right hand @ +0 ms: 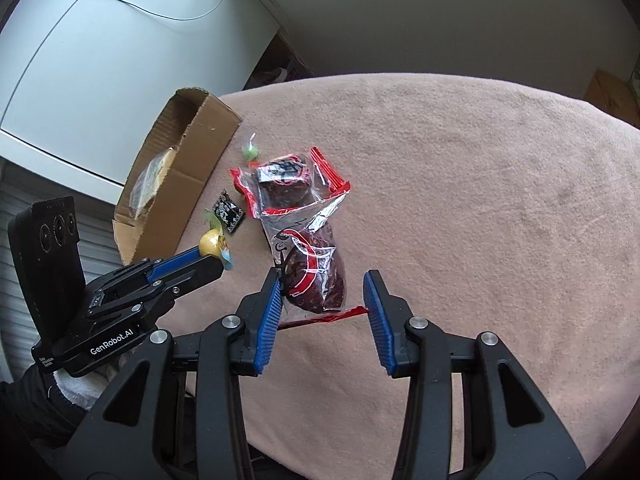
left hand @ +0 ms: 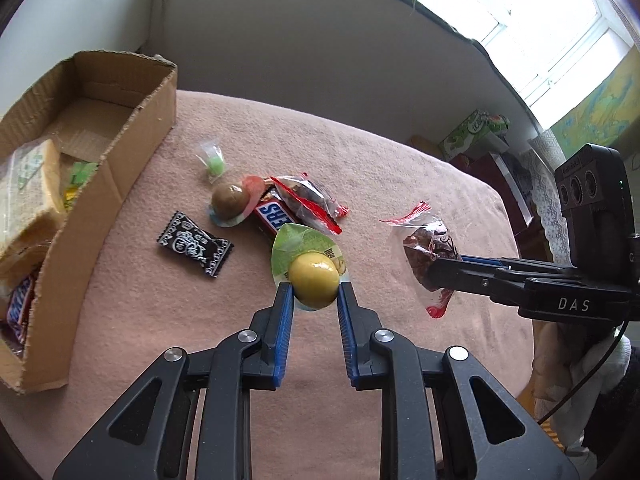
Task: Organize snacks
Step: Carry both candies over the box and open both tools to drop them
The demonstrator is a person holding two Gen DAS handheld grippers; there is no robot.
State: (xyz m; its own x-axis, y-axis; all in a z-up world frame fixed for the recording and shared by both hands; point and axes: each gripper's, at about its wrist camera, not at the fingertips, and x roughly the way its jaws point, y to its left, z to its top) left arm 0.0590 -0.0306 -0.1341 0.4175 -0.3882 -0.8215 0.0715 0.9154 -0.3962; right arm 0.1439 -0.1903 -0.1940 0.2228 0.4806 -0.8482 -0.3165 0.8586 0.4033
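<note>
My left gripper (left hand: 316,288) is shut on a round yellow snack (left hand: 312,280) in a green-backed wrapper, held just above the pink cloth; in the right wrist view the same snack (right hand: 210,242) sits at that gripper's (right hand: 214,258) tips. A clear red-edged packet of dark dried fruit (right hand: 316,276) spans my right gripper (right hand: 324,278), whose pads are shut on its sides. In the left wrist view this packet (left hand: 424,244) hangs from the right gripper (left hand: 434,270). An open cardboard box (left hand: 120,160) stands at the left with wrapped bread and a Snickers bar (left hand: 18,304) inside.
On the pink-covered table (left hand: 360,152) lie a black candy (left hand: 195,243), a brown ball snack (left hand: 230,200), a Snickers bar (left hand: 272,214), a second red-edged packet (left hand: 308,196) and a small green candy (left hand: 216,162). Green cartons (left hand: 476,136) stand beyond the table's right edge.
</note>
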